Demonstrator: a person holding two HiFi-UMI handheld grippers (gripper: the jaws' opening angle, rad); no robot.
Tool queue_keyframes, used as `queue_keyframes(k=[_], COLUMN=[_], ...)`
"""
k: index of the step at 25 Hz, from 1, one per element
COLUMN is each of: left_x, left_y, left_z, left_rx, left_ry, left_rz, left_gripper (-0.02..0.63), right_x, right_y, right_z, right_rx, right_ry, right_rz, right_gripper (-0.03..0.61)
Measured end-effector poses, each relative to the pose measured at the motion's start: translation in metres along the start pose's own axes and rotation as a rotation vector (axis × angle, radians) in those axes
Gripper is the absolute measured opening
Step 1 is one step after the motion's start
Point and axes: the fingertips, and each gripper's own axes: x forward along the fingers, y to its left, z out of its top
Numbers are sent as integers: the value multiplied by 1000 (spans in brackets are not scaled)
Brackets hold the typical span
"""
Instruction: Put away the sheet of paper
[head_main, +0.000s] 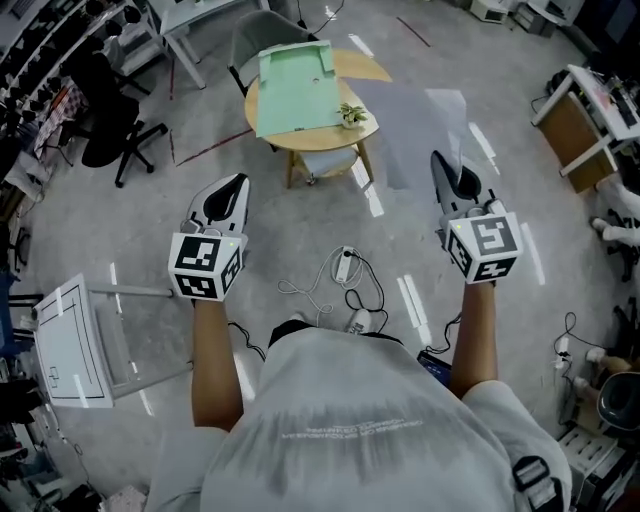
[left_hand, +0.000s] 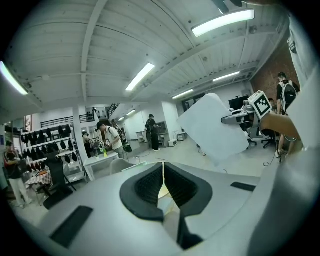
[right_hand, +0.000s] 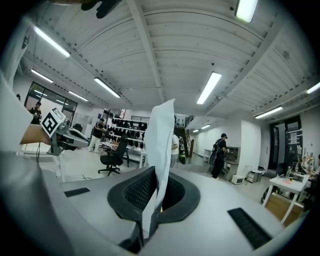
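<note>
We are seeing right gripper (head_main: 442, 168) fingers (right_hand: 131, 192) pinching a thin white paper sheet (right_hand: 161, 130); left gripper (head_main: 234, 190) fingers (left_hand: 149, 187) resting closed, empty; round wooden desk (head_main: 368, 128) ahead.

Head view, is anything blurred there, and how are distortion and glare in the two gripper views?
Head view: the paper in the right gripper looks smeared and faint; the rest is fairly sharp. Left gripper view: strong fisheye bend, dark corners, ceiling lights blown out. Right gripper view: same bend and glare, paper edge-on and crisp.
</note>
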Motion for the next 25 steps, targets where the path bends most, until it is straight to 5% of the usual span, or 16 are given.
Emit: queue_keyframes(k=[14, 25], left_x=[58, 188], left_y=[24, 177], left_z=[-25, -28], left_rx=[-9, -33], left_ry=[56, -14], left_rz=[5, -56], left_gripper=[26, 26], right_x=[77, 247], right_y=[-11, -26], right_z=[-31, 7], right_rx=[54, -38], right_ry=[51, 79], right_rz=[48, -46], right_gripper=[29, 29])
